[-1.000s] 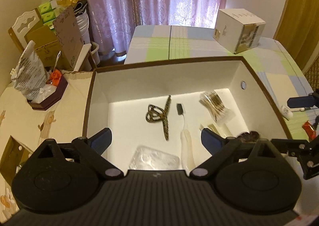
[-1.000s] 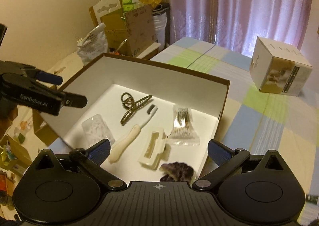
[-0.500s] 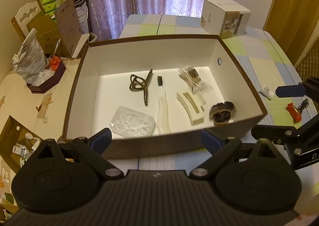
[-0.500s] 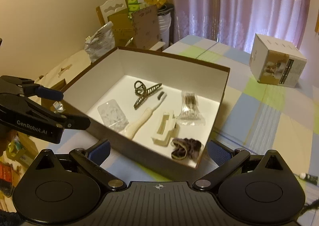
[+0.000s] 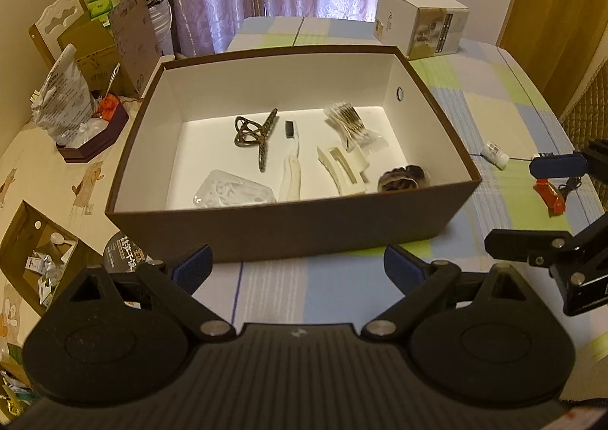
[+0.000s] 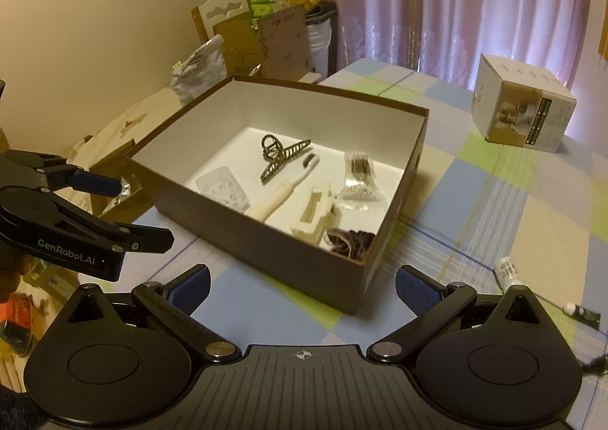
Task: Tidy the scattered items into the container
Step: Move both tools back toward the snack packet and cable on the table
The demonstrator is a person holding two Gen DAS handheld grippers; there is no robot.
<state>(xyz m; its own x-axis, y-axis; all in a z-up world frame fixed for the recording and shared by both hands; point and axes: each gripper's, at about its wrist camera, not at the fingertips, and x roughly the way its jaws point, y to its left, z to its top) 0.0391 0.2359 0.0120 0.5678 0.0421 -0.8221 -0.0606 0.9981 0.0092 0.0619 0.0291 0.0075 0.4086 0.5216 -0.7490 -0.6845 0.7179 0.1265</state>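
Left wrist view: at the bottom of the frame the left gripper (image 5: 298, 264) stands spread wide and empty. Just beyond it the brown box (image 5: 292, 226) fills the centre, holding the hair claw (image 5: 255, 132), toothbrush (image 5: 292, 166) and cotton swabs (image 5: 347, 120). At right, outside the box, a small white tube (image 5: 494, 153) lies on the checked cloth, its long axis slanting. The right gripper (image 5: 547, 202), also gaping and empty, is nearer to it, so it probably takes it.
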